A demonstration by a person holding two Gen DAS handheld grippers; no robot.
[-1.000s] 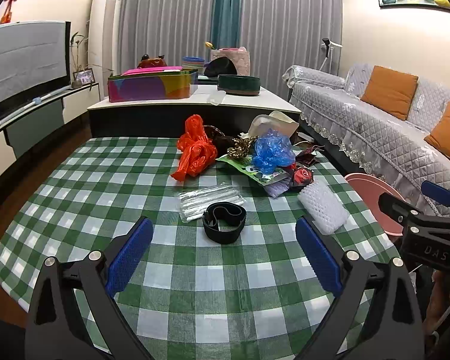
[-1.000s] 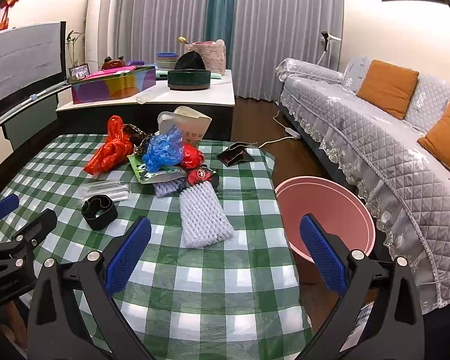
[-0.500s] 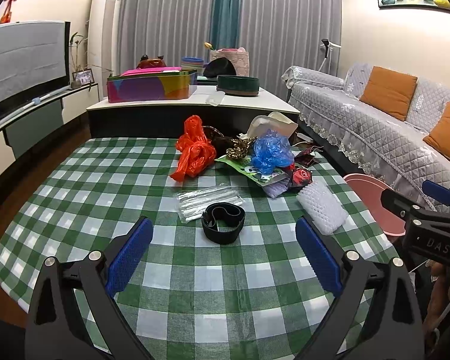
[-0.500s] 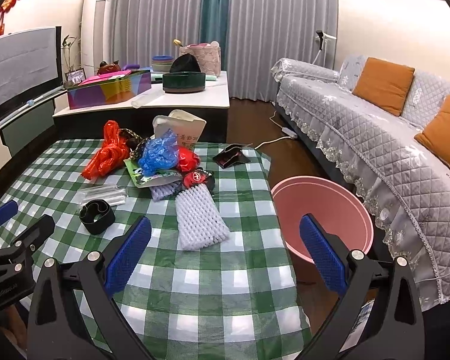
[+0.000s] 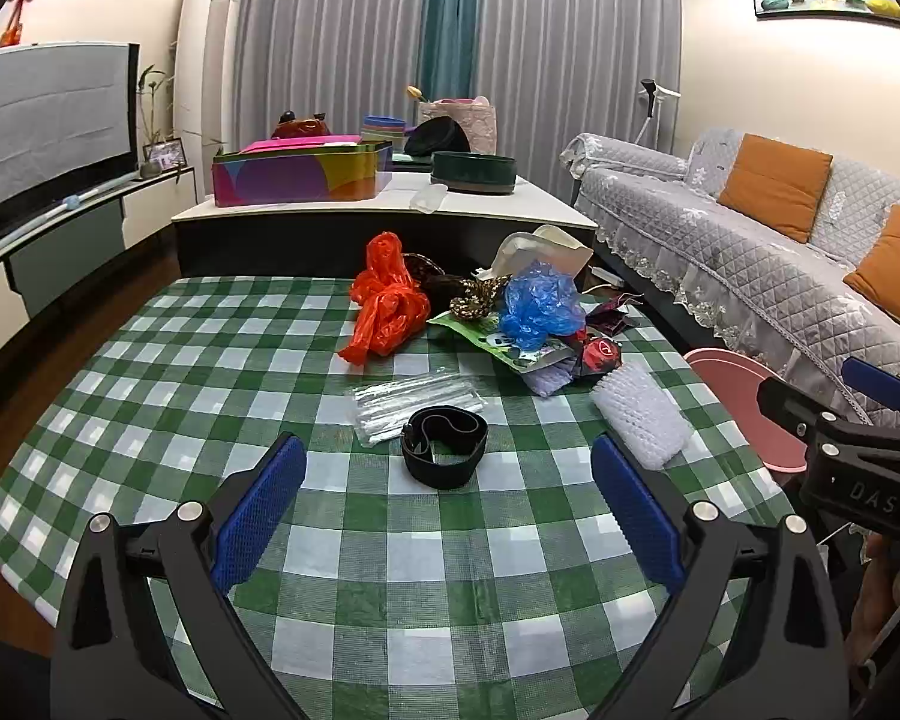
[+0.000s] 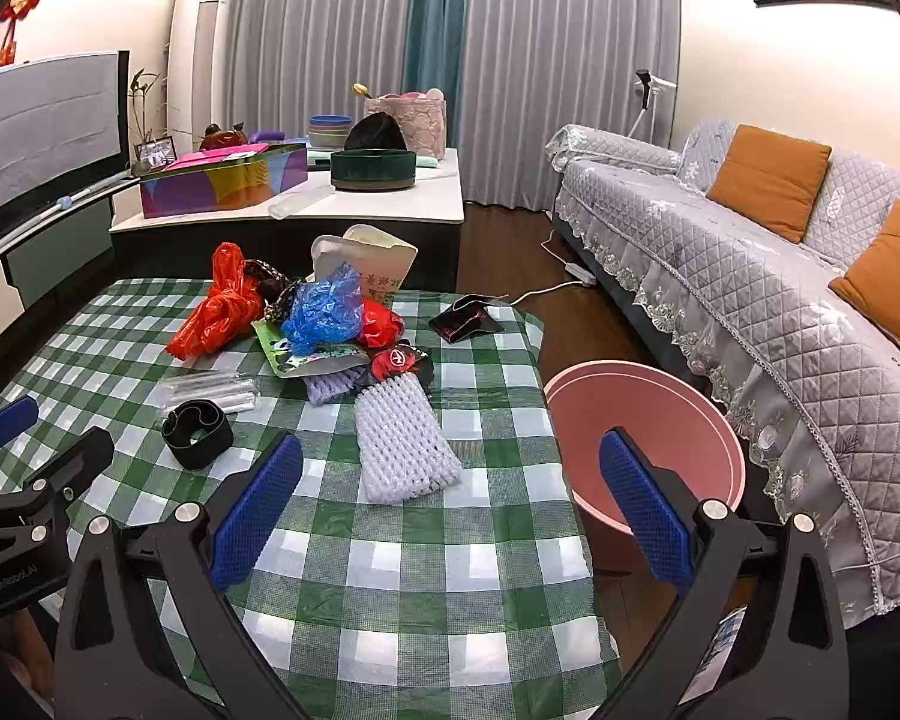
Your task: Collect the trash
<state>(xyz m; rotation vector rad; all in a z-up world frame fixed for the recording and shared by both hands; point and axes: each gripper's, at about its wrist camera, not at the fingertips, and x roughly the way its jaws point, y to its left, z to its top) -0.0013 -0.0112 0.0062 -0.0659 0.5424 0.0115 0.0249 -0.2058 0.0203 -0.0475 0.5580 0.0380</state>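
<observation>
Trash lies on a green checked tablecloth [image 5: 150,396]: an orange plastic bag [image 5: 387,300], a blue plastic bag [image 5: 540,300], a clear wrapper [image 5: 414,399], a black band [image 5: 444,453] and a white foam net sleeve [image 6: 402,441]. A pink bin [image 6: 648,420] stands on the floor off the table's right edge. My left gripper [image 5: 447,507] is open above the near table, just short of the black band. My right gripper [image 6: 450,501] is open, with the foam sleeve ahead of its left finger and the bin ahead of its right finger.
A low white table [image 5: 384,210] behind holds a colourful box [image 5: 300,171] and a dark round tin [image 5: 474,171]. A grey sofa [image 6: 750,276] with orange cushions runs along the right. A white paper carton [image 6: 372,264] and a dark wrapper [image 6: 468,318] sit at the table's far side.
The right gripper has drifted slightly left and forward, so the foam sleeve and bin sit a little nearer. The left gripper has barely moved. Both stay open.
</observation>
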